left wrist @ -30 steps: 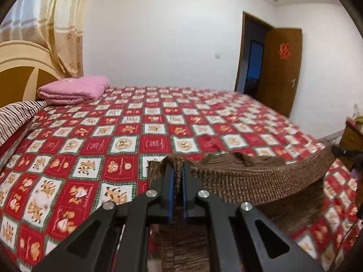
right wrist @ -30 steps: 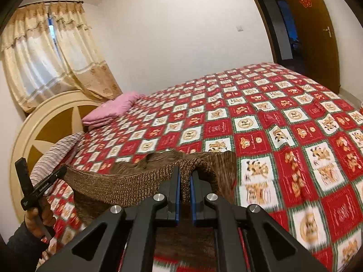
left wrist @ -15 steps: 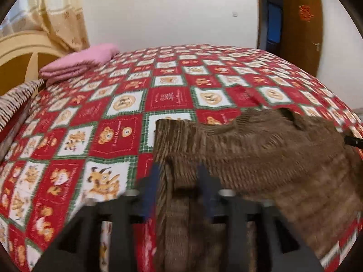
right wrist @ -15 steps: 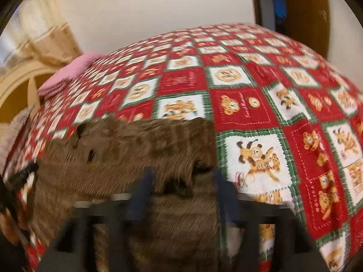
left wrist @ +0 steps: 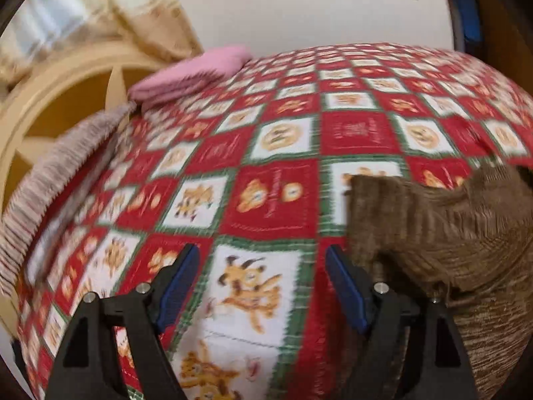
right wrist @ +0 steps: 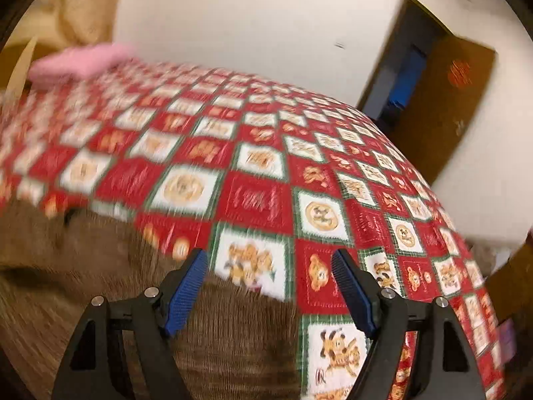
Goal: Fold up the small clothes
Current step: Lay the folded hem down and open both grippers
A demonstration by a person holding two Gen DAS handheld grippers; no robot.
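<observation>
A: Left gripper (left wrist: 261,283) — jaws spread wide, blue pads (left wrist: 178,286) bare, nothing between them. It hangs over the red checked bedspread (left wrist: 273,196).

B: Right gripper (right wrist: 269,283)?

A: Same: spread apart, pinching nothing. Both views motion-blurred.

B: Garment location?

A: Brown knit sweater (left wrist: 443,233) lies on the bedspread. In the left view it sits to the right of the gripper, its edge just behind the right finger. In the right view it fills the lower left, passing under the left finger.

B: Contact between pads and knit?

A: Cannot tell; blur too strong.

B: Background?

A: Pink folded blanket (left wrist: 196,73) near the headboard (left wrist: 66,100), well apart from the sweater. Brown door (right wrist: 456,100) open beyond the bed.
</observation>
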